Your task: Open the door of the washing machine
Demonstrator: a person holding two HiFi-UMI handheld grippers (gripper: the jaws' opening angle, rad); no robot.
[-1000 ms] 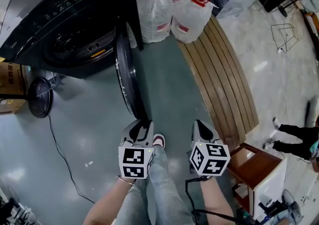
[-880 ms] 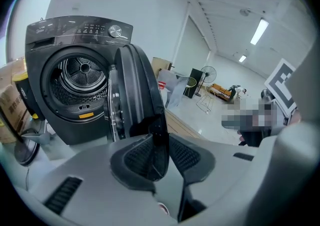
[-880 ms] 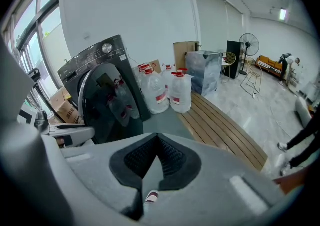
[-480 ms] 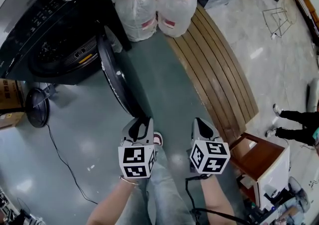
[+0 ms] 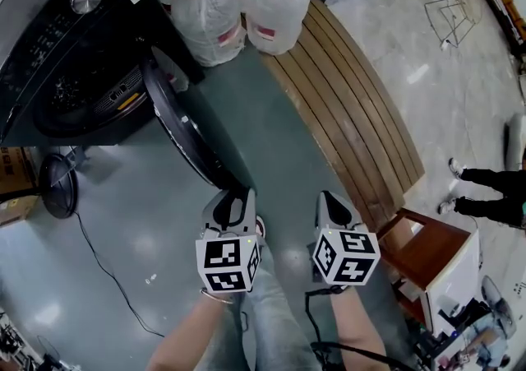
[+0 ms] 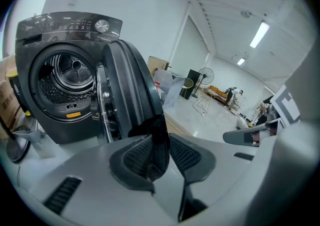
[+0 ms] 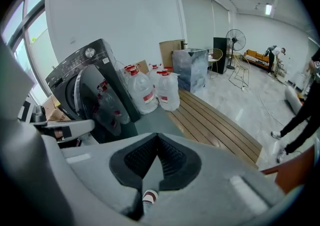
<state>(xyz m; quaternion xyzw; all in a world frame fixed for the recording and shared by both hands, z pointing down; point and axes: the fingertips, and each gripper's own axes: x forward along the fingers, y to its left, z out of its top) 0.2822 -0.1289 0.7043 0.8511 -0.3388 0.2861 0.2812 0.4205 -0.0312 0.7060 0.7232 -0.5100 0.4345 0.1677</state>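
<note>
The black front-loading washing machine (image 5: pixel 57 57) stands at the upper left, its drum (image 6: pixel 62 77) exposed. Its round door (image 5: pixel 177 127) is swung well out toward me. My left gripper (image 5: pixel 233 199) is at the door's free edge. In the left gripper view the dark door rim (image 6: pixel 132 89) fills the gap between the left gripper's (image 6: pixel 161 152) pads; its jaws have just been opening a little with the rim still between them. My right gripper (image 5: pixel 329 203) hangs beside it on the right over the floor. The right gripper's (image 7: pixel 157 142) pads meet with nothing in them.
Large water bottles (image 5: pixel 222 7) stand right of the machine. A slatted wooden bench (image 5: pixel 353 106) runs along the right. A wooden stool (image 5: pixel 427 254) is at the lower right, a person's legs (image 5: pixel 485 197) beyond it. A fan base (image 5: pixel 57 184) and a cable (image 5: pixel 107 271) lie at the left.
The door has swung further out from the machine with my left gripper on its edge. Both grippers have drawn back from the machine, which now sits nearer the picture's upper left.
</note>
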